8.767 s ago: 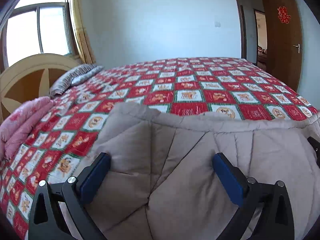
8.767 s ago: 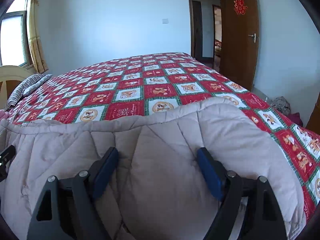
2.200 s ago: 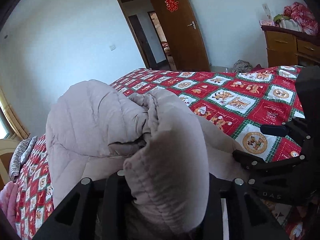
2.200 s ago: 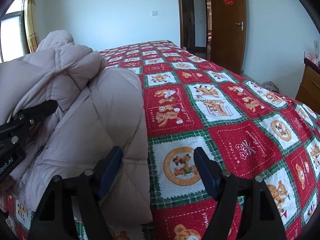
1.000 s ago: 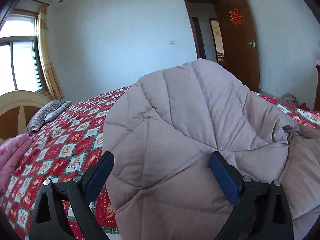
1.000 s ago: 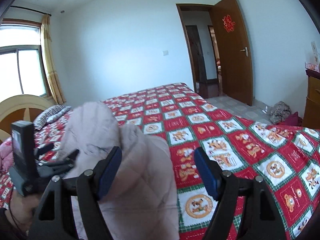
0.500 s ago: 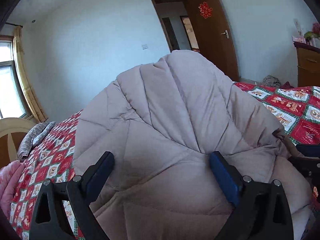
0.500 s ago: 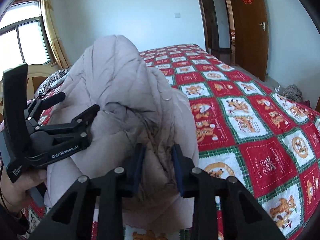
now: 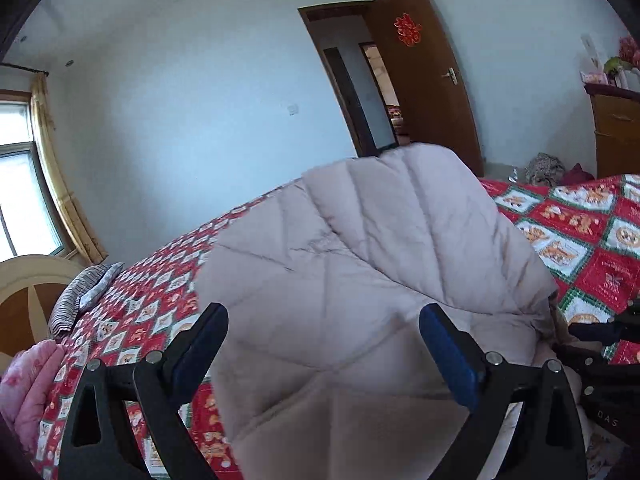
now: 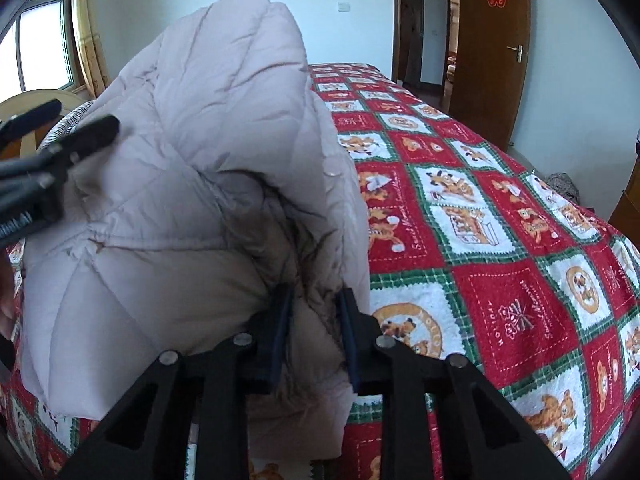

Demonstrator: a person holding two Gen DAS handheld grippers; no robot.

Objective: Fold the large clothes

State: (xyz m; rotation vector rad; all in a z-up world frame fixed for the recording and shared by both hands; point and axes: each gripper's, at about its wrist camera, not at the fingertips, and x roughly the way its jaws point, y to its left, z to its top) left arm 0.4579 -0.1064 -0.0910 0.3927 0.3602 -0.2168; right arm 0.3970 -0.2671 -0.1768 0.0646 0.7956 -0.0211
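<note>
A pale pink-beige quilted down coat is bunched up in a tall heap on the red patchwork bed cover. My left gripper is open wide, and the coat's padded back bulges up between and beyond its blue pads. In the right wrist view the coat stands high at the left. My right gripper is closing on a fold at the coat's lower right edge, and the pads pinch the fabric. The left gripper shows at that view's left edge, against the coat.
The bed cover stretches away to the right. A pink quilt, a striped pillow and a wooden headboard lie at the left. An open brown door and a dresser stand beyond the bed.
My right gripper came down onto the coat and went from wide open to pinching its edge fold. The left gripper rose and rolled a little, still open against the coat.
</note>
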